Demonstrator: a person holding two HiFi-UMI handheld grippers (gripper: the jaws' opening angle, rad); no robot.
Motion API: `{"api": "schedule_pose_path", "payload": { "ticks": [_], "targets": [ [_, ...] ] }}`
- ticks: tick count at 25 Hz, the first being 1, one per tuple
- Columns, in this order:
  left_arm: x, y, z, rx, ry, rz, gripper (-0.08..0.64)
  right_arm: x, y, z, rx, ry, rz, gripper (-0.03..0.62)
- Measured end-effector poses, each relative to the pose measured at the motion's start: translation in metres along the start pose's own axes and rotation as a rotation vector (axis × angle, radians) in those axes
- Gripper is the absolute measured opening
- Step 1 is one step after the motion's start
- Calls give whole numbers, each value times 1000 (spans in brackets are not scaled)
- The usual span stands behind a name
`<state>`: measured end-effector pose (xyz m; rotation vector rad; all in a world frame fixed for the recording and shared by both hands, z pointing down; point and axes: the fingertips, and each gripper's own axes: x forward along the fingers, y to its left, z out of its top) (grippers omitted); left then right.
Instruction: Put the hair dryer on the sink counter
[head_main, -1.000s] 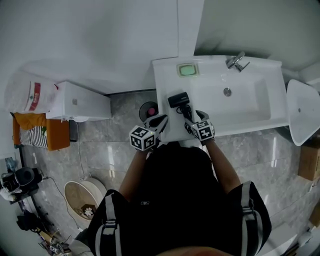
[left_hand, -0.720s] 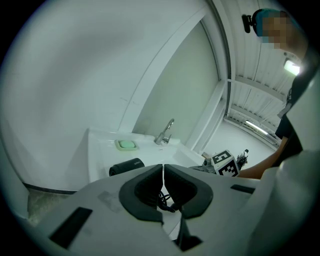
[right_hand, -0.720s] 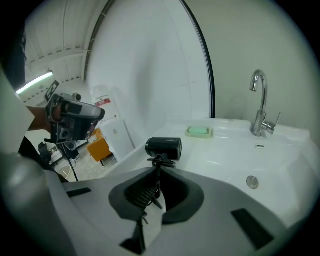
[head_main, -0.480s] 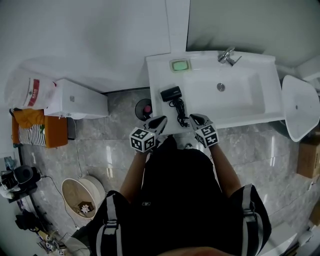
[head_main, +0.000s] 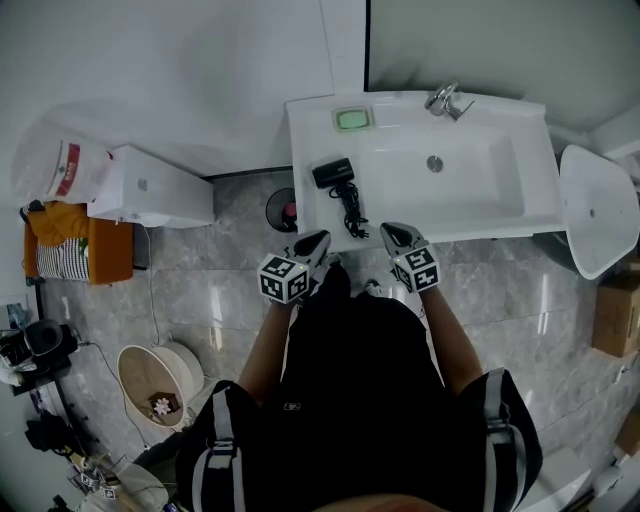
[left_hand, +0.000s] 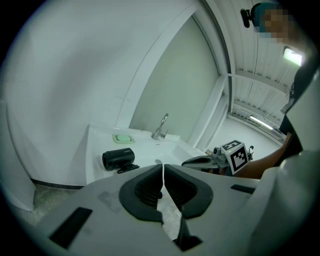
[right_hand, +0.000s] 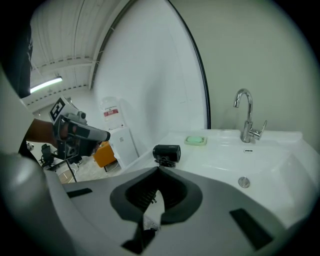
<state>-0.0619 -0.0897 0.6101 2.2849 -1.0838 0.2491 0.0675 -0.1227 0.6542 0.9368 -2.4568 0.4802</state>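
A black hair dryer (head_main: 333, 172) lies on its side on the left part of the white sink counter (head_main: 310, 215), its coiled cord (head_main: 352, 213) trailing toward me. The same hair dryer (left_hand: 118, 158) (right_hand: 166, 152) shows in both gripper views, well ahead of the jaws. My left gripper (head_main: 316, 243) hangs shut at the counter's front left corner, holding nothing. My right gripper (head_main: 394, 236) is shut and empty at the counter's front edge, just right of the cord's end.
A green soap dish (head_main: 352, 119) sits at the counter's back left, a chrome faucet (head_main: 441, 101) behind the basin (head_main: 455, 180). A white cabinet (head_main: 150, 188) and orange bag (head_main: 70, 250) stand left; a bin (head_main: 158, 384) is on the floor.
My right gripper let go of the hair dryer, drew back toward me to the counter's edge and shut empty. The dryer stays on the counter. The head view shifted slightly.
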Motion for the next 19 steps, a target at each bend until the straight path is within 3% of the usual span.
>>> {"api": "schedule_pose_path", "payload": {
  "ticks": [19],
  "targets": [
    [-10, -43, -22, 4, -24, 29, 20, -39, 12, -16, -36, -29, 28, 58]
  ]
}}
